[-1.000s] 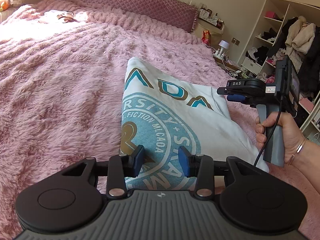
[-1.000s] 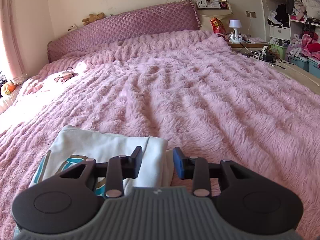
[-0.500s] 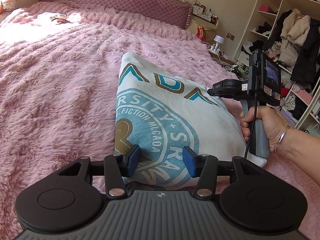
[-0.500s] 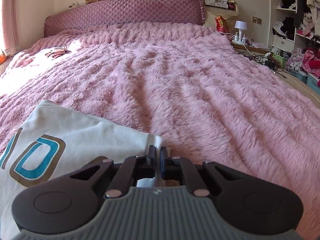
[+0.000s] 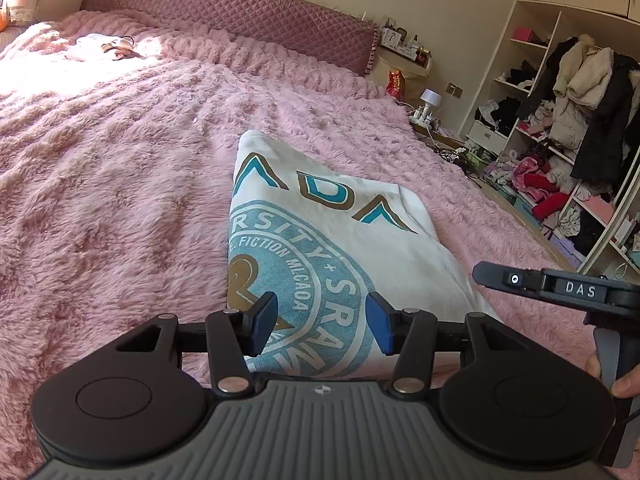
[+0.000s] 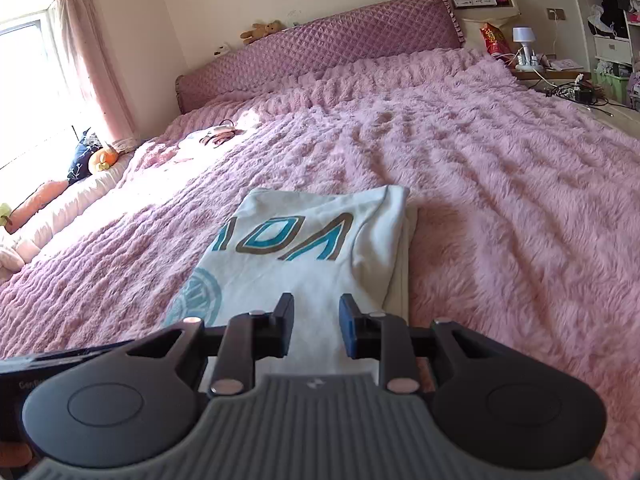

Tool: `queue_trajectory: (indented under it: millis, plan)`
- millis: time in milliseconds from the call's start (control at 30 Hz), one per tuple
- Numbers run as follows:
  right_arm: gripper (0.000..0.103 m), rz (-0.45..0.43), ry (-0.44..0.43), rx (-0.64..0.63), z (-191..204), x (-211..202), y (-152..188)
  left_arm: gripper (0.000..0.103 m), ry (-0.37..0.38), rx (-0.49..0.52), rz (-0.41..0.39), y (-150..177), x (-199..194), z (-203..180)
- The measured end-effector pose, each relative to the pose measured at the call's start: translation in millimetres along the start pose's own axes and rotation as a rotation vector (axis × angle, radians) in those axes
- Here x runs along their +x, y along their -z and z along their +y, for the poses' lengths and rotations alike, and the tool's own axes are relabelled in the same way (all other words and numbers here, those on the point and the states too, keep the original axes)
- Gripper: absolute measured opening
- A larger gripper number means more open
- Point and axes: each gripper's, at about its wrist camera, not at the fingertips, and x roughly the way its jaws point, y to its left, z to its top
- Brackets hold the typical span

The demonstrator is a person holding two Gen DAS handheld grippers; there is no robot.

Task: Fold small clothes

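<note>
- We see one small garment, a white T-shirt (image 5: 400, 248), lying folded on the pink fluffy bedspread (image 5: 120, 160).
- Its printed side faces up: we read large teal letters edged in brown, and below them a round light-blue seal with white lettering and a brown figure inside.
- We find it folded into a narrow, roughly rectangular packet, with a second layer of white cloth showing along its right edge in the right wrist view (image 6: 400, 264).
- Its top surface lies fairly flat, with soft creases near that edge.
- Its near end is hidden from us in both views.
</note>
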Motion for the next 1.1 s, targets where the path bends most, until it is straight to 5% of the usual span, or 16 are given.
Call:
queue_trajectory:
  millis: [267,533,700,767,833,933,1100]
  plan:
    - [0.017,0.057,0.074,0.077,-6,-5,51,0.063,-0.062,0.016,0.079,8,18,8]
    - [0.009,0.072,0.083,0.112,-14,-1,58,0.064,-0.082,0.06,0.099,16,17,12]
    - [0.011,0.084,0.094,0.112,-11,-1,52,0.075,-0.145,0.046,0.148,20,13,19]
    - [0.02,0.071,0.071,0.115,-10,-6,45,0.068,-0.1,0.015,0.112,11,2,22]
    - [0.039,0.02,0.026,0.121,-13,-16,36,0.069,-0.032,-0.032,0.059,0,-8,28]
    - [0.047,-0.043,-0.055,0.176,-27,-25,15,0.077,0.164,-0.204,0.015,-24,-6,55]
    - [0.056,-0.002,-0.201,0.315,-73,-2,-15,0.08,0.228,-0.254,0.069,-51,30,84]
